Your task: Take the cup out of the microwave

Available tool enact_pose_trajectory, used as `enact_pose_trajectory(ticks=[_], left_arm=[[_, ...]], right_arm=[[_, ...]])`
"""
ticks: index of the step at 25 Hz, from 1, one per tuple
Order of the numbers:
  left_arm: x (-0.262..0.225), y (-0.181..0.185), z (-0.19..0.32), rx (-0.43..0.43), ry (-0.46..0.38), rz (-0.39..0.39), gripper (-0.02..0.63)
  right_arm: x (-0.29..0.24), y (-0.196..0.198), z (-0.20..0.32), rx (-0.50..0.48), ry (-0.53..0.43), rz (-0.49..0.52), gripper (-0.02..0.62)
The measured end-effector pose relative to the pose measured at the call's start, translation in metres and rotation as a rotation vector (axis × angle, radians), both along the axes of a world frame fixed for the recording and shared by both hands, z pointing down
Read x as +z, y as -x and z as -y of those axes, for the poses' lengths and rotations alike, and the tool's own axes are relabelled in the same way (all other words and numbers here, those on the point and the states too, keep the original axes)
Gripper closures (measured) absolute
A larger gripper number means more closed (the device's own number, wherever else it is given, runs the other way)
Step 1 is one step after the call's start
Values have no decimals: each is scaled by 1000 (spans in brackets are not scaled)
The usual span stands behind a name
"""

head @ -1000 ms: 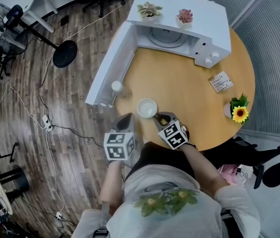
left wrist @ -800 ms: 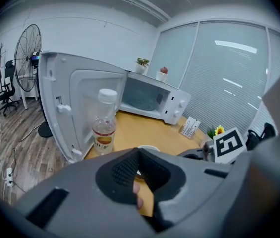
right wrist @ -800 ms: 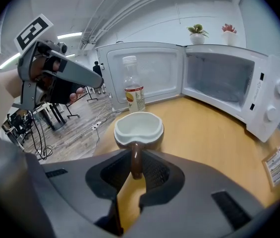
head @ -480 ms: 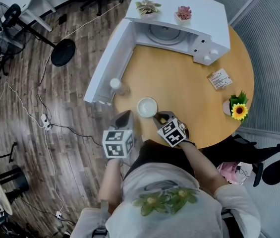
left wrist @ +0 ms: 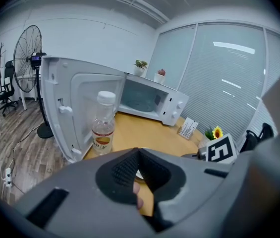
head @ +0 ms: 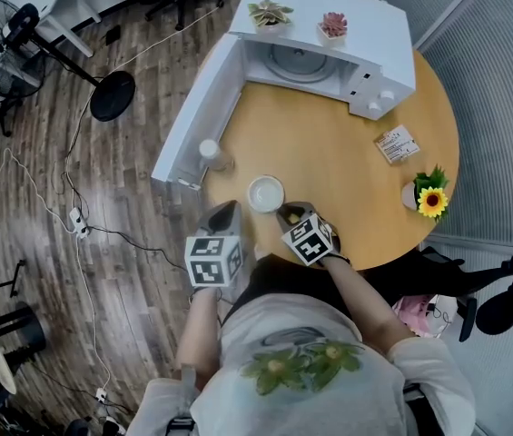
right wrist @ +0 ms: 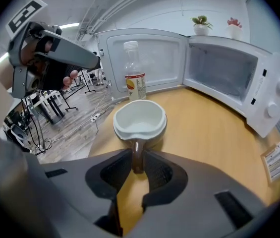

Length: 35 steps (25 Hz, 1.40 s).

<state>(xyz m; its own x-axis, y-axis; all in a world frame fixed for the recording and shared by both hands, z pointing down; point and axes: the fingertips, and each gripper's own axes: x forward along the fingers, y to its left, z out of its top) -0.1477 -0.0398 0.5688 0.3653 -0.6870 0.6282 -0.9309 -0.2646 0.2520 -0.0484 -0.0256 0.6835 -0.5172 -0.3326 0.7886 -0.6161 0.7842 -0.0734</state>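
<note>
- The right claw (right wrist: 138, 158) is pinching the cup's brown handle (right wrist: 138, 151), with one pad pressing on each side of it.
- The cup (right wrist: 140, 119), white inside, is standing upright on the round wooden table (head: 329, 166). It is sitting just ahead of that claw's tips and well outside the microwave (right wrist: 229, 78).
- From overhead, the right claw (head: 285, 213) is reaching in from the near rim of the table, with the cup (head: 266, 193) directly in front of it.
- The left claw (left wrist: 139, 153) is pressed together, its pads meeting at the tips, and a fingertip is peeking through the gap behind them.
- The left claw (head: 229, 209) is hovering just beside the right claw on its left, near the table's edge and apart from the cup.
- The microwave (head: 329, 25) is sitting far ahead of both claws at the back of the table.
- Its door (head: 197, 121) is hanging wide open, ahead of the left claw.
- A clear plastic bottle (head: 209, 153) with a white cap is standing upright beyond the cup, just beside the open door.
- Two small potted plants (head: 272, 14) are resting on top of the microwave.
- A potted sunflower (head: 431, 198) is standing well off to the right of the right claw, with a printed card (head: 396, 143) lying just beyond it.
- A pedestal fan (left wrist: 28, 58) is standing on the wooden floor, far to the left of the left claw.
</note>
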Motion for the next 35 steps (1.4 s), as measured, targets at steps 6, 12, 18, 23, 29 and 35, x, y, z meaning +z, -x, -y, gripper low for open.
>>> enact_pose_trajectory(ticks=[6, 12, 18, 23, 29, 35], left_arm=[[-5, -2, -3, -1, -14, -6, 604], [-13, -2, -6, -7, -30, -20, 604], [-28, -8, -5, -2, -67, -36, 604], [-44, -19, -4, 33, -114, -32, 604], [-66, -32, -4, 70, -166, -44, 604], [-81, -42, -9, 99, -204, -52, 604]], right_arm=[[-7, -8, -8, 34, 13, 14, 482], [-40, -11, -8, 113, -24, 96, 482], [-84, -11, 0, 181, -98, 170, 482], [-117, -10, 1, 196, -173, 214, 482], [-154, -9, 0, 234, -227, 279, 488], [-179, -11, -5, 274, -254, 318, 548]])
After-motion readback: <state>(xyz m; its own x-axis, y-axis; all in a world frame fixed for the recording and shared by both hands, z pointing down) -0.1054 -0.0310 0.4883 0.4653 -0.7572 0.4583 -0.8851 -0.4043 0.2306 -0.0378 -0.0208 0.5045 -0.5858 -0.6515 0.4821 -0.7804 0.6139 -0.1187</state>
